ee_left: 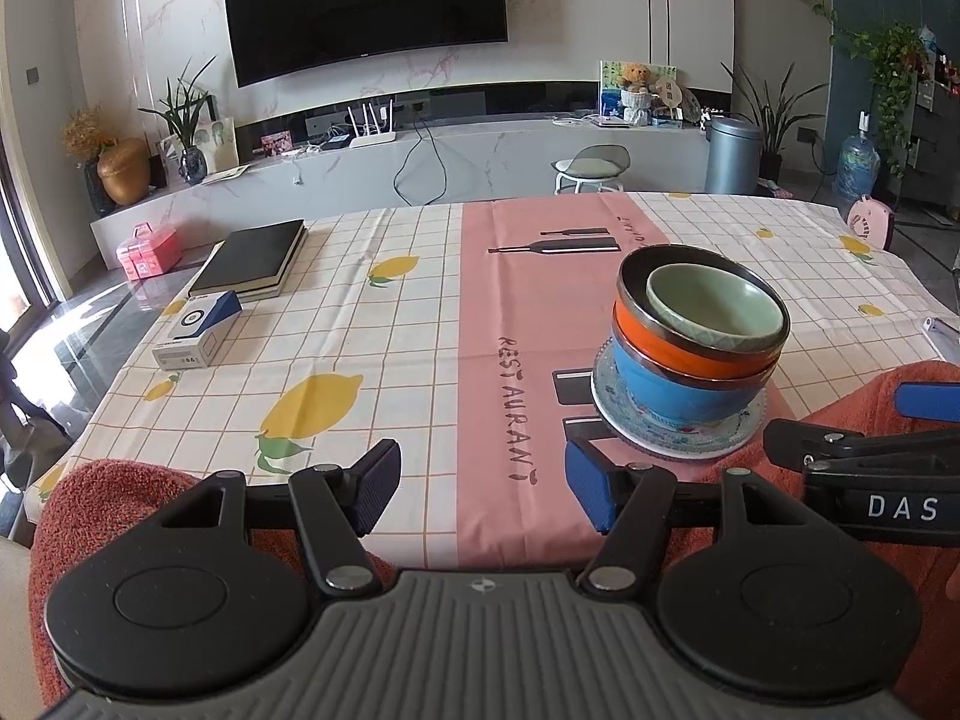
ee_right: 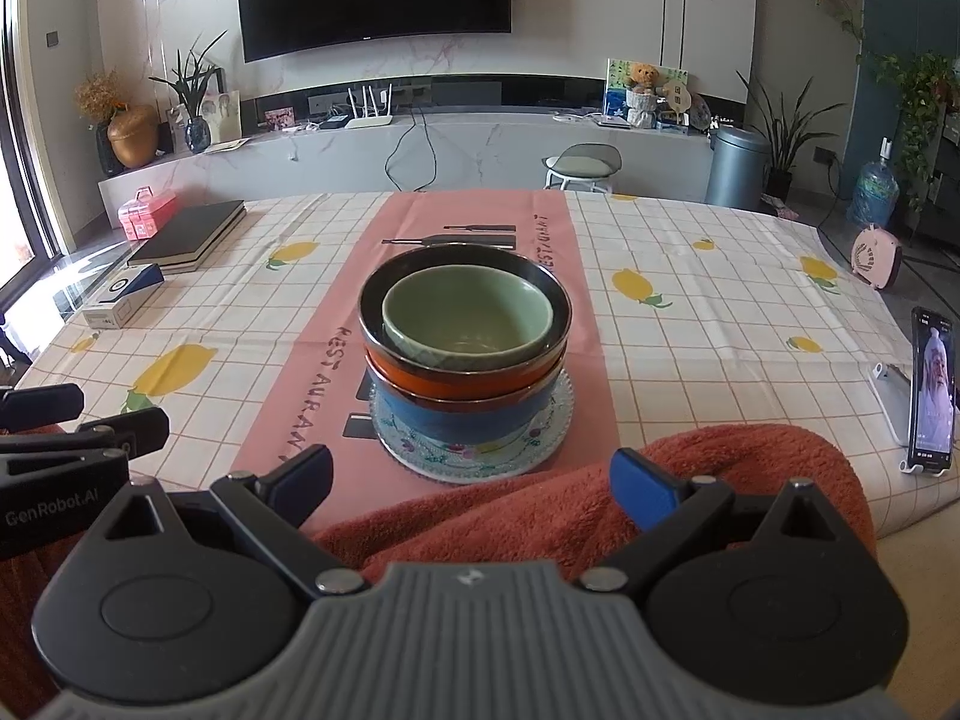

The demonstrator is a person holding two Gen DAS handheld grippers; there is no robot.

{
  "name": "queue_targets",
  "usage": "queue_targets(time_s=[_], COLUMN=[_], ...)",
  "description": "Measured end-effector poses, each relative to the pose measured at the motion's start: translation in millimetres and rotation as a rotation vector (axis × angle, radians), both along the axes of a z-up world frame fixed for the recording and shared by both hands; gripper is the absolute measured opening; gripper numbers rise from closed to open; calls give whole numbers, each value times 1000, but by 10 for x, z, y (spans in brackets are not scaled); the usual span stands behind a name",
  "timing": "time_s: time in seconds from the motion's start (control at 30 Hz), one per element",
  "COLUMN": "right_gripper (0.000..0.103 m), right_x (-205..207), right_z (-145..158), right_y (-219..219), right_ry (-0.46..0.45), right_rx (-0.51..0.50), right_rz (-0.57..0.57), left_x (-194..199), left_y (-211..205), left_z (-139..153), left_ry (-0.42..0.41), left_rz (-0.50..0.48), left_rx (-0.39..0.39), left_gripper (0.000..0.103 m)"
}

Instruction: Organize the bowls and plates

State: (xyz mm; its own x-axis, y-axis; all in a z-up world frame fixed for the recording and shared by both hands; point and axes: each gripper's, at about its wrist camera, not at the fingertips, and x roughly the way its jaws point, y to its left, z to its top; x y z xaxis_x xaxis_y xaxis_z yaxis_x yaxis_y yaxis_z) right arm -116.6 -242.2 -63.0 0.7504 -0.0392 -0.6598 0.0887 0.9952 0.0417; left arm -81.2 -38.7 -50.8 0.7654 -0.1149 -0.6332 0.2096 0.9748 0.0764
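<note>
1. Your left gripper (ee_left: 483,489) has its fingers (ee_left: 379,483) standing wide apart with nothing between them; only the bench cloth shows in the gap. Red-brown terry cloth (ee_left: 114,492) lies under and just behind the fingers on both sides.
2. Your right gripper (ee_right: 474,483) is likewise spread wide and holds nothing. Its fingers (ee_right: 639,489) hang over the same terry cloth, which fills most of the gap, and the two grippers sit side by side, each showing at the edge of the other's view.
3. Just ahead of the right fingers, centred between them, stands the stack: a patterned plate (ee_right: 516,456) flat on the bench (ee_right: 720,324), on it a blue bowl (ee_right: 456,420), in that an orange bowl (ee_right: 468,381) with a dark rim, and nested on top a small green bowl (ee_right: 468,318). All sit upright. From the left gripper the stack is ahead and off to the right of its right finger, apart from it.
4. Beyond the right finger of your right gripper, near the bench edge, a phone (ee_right: 933,390) stands propped upright with its screen lit.
5. Farther ahead and well left of the left fingers lie a small blue-and-white box (ee_left: 195,333) and, just behind it, a black book (ee_left: 255,258).
6. Past the bench's far edge are a stool (ee_left: 591,168) and a wall-mounted television (ee_left: 366,6).
</note>
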Motion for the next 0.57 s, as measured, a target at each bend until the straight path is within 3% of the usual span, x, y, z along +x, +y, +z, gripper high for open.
queue_targets(time_s=[0.57], right_gripper=[97], right_x=[43], right_z=[-50], right_y=[-32], right_ry=[21], right_rx=[13], right_rz=[-12], left_x=[-1], left_y=[-19], left_z=[-11], left_ry=[7], left_rz=[-25], left_rx=[-11], left_gripper=[74])
